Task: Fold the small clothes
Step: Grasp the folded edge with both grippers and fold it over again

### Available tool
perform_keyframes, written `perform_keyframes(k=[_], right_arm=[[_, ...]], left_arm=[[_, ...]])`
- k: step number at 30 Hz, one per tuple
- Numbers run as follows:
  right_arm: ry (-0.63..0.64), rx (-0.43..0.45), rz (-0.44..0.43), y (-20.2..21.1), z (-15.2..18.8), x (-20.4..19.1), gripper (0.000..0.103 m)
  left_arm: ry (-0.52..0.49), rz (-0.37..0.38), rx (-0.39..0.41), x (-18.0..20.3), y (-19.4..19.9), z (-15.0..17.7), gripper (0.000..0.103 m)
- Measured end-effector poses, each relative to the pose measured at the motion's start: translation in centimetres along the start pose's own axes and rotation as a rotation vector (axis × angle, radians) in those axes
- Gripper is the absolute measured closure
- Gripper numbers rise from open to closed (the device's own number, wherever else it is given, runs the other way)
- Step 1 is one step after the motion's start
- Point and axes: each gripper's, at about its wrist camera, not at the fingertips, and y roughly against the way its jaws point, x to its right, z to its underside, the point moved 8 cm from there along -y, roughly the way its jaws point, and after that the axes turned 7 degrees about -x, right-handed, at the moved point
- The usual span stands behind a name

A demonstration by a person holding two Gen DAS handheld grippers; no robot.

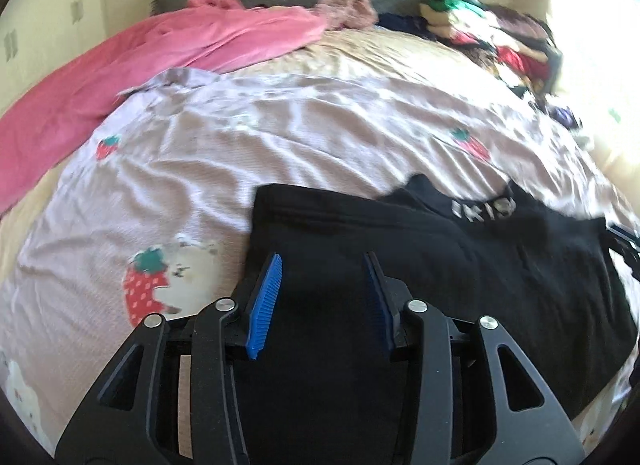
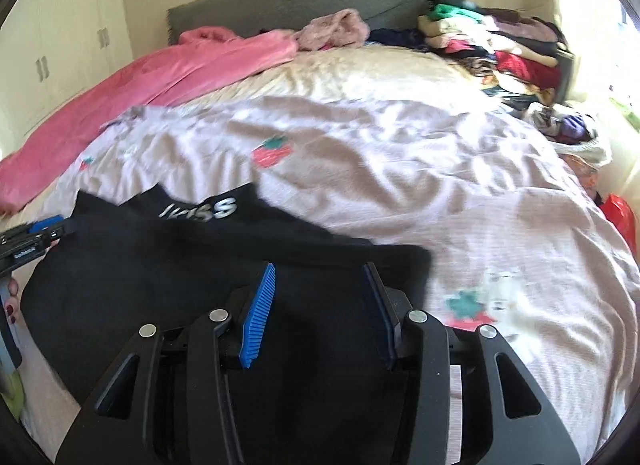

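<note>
We work on a bed [image 2: 400,169] under a pale strawberry-print cover, with a pink blanket [image 1: 168,49] and a heap of clothes [image 2: 500,45] far beyond both claws. The black garment [image 1: 400,265] lies flat directly beneath and ahead of them, its long axis running side to side between the two. Our left claw [image 1: 322,297] is spread over its left part, holding nothing; our right claw [image 2: 320,313] is spread over its right part, likewise free. Both sit about equally near. White lettering ahead reads roughly "kiss" [image 2: 204,209], partly blurred.
</note>
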Motion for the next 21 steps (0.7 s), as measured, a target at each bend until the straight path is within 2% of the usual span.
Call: perform_keyframes(k=[3, 8, 10, 13, 15, 16, 17, 18, 19, 21], right_arm=[[-0.048, -0.031, 0.02, -0.3, 0.5, 2.5, 0.059], [-0.087, -0.088, -0.001, -1.5, 1.3, 3.6, 0.059], [-0.119, -0.089, -0.012, -1.8, 1.1, 4.1, 0.053], [-0.178, -0.105, -0.033, -2.7, 1.0, 4.9, 0.053], [-0.213, -0.127, -0.052, -3.5, 1.2, 5.3, 0.053], [-0.224, -0.132, -0.062, -3.7, 1.3, 5.3, 0.061], [-0.223, -0.131, -0.072, -3.7, 1.3, 5.2, 0.071], [-0.215, -0.129, -0.08, -3.6, 1.2, 5.0, 0.086], [-0.202, -0.115, -0.074, -3.2, 1.0, 4.8, 0.092], [-0.183, -0.083, -0.06, -2.3, 0.4, 4.6, 0.094]], left_arm=[[0.062, 0.025, -0.02, -1.6, -0.4, -0.1, 0.066], [0.132, 0.14, -0.085, -2.6, -2.0, 0.8, 0.066], [0.141, 0.155, -0.086, -2.7, -2.4, 0.9, 0.065], [0.134, 0.158, -0.084, -2.6, -2.5, 0.9, 0.065], [0.114, 0.15, -0.072, -2.6, -2.6, 1.0, 0.08], [0.106, 0.147, -0.069, -2.6, -2.6, 1.0, 0.084], [0.107, 0.152, -0.064, -2.7, -2.6, 1.0, 0.093], [0.114, 0.171, -0.057, -2.8, -2.5, 1.0, 0.1], [0.117, 0.181, -0.046, -2.9, -2.3, 0.9, 0.1], [0.099, 0.171, -0.018, -2.9, -1.6, 0.6, 0.102]])
